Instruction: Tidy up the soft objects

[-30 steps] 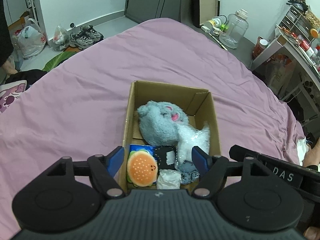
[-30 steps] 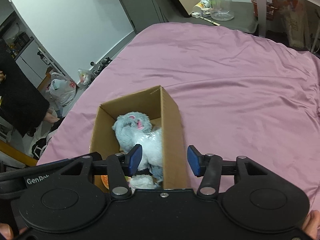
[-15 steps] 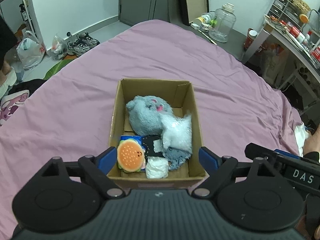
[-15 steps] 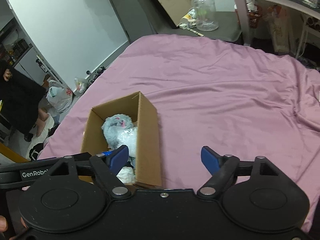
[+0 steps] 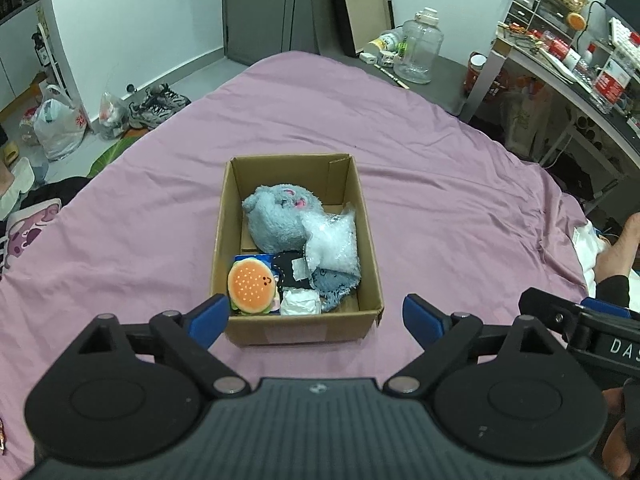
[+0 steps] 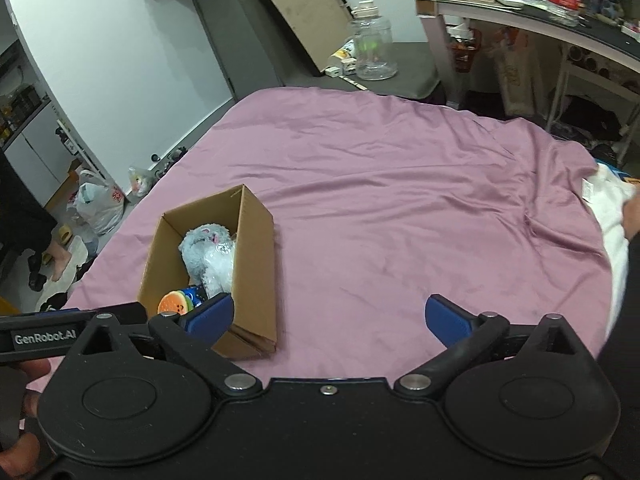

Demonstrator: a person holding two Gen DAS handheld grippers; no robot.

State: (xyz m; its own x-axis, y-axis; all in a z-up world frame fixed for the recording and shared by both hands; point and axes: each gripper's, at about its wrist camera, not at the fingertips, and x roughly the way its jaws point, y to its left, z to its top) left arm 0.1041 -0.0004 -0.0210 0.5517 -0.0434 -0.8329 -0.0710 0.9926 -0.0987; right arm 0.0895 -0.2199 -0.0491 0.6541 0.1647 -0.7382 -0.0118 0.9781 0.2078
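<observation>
One cardboard box [image 5: 298,330] — lengthwise, pointing away.

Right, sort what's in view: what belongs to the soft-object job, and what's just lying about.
Job:
box
grey plush
burger plush
bubble wrap
blue cloth
left gripper, open
right gripper, open

Lying about:
jug
shoes
plastic bags
desk
</observation>
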